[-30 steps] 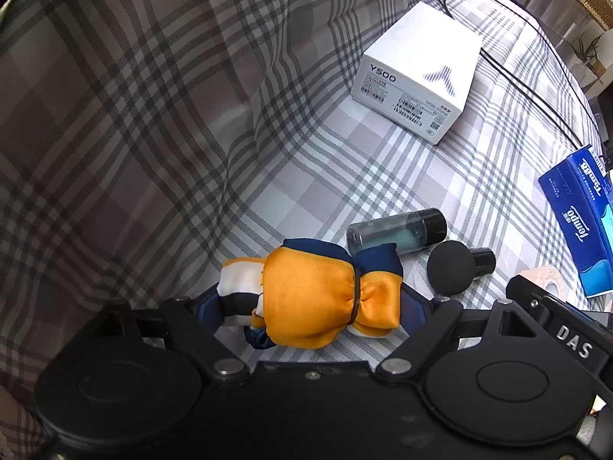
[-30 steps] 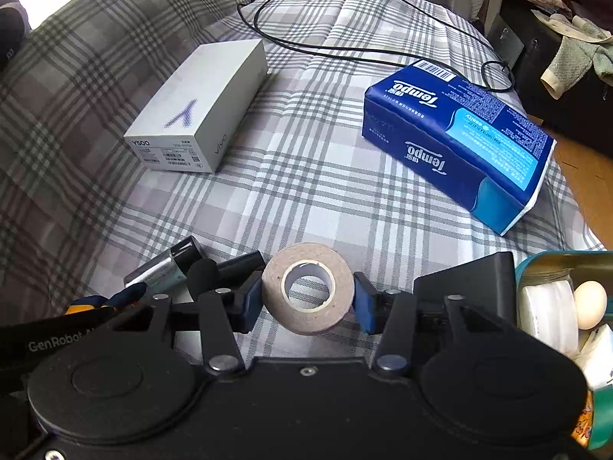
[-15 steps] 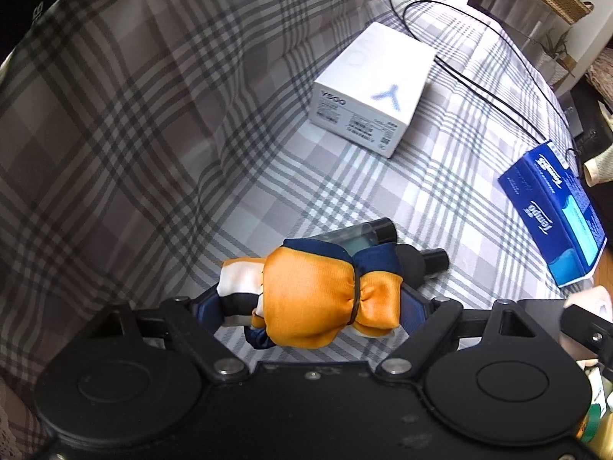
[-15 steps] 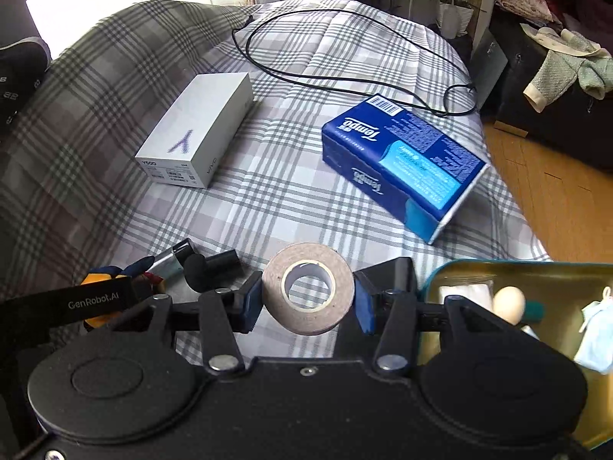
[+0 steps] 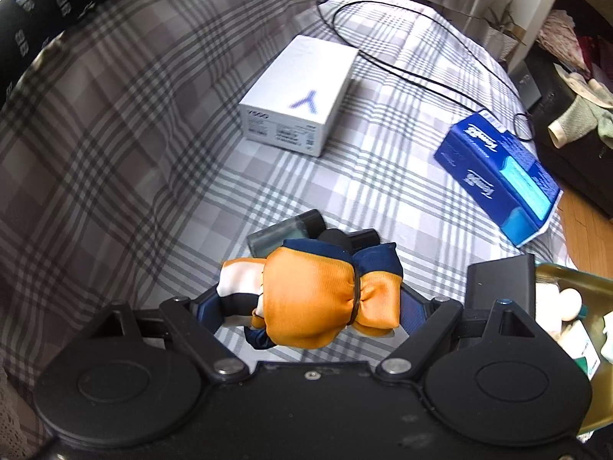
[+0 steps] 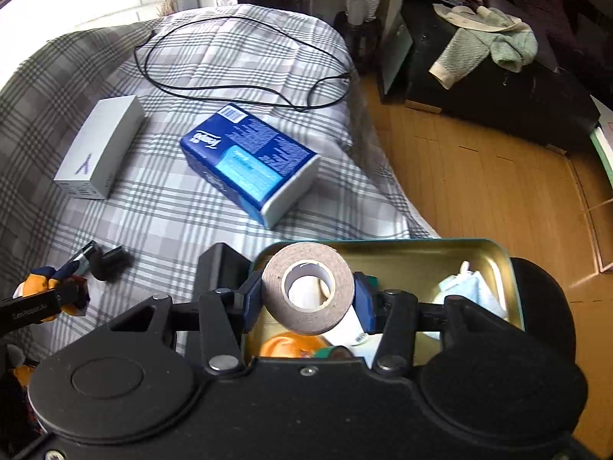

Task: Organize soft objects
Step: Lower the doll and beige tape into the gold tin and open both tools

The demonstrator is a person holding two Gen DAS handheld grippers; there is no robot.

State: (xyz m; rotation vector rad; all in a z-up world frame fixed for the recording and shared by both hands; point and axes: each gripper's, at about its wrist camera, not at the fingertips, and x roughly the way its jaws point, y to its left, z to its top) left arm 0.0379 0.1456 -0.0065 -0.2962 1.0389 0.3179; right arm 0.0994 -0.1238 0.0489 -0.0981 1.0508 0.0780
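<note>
My left gripper point(image 5: 310, 303) is shut on an orange and navy soft fabric bundle point(image 5: 318, 299), held above the plaid bed cover. My right gripper point(image 6: 306, 299) is shut on a roll of brown tape point(image 6: 306, 293) and holds it over the open gold tin point(image 6: 494, 260). The tin holds white and orange items. It also shows at the right edge of the left wrist view point(image 5: 574, 280). The left gripper with the bundle shows at the left edge of the right wrist view point(image 6: 42, 299).
On the plaid cover point(image 5: 115, 153) lie a white box point(image 5: 299, 99), a blue Tempo tissue pack point(image 5: 502, 176), a black cable point(image 6: 230, 92), a small grey bottle point(image 5: 283, 230) and a black round-headed item point(image 6: 107, 260). A wooden floor point(image 6: 479, 176) lies to the right.
My right gripper has moved right with the tape roll, from above the bed to over the open tin. My left gripper has risen and moved right, holding the bundle.
</note>
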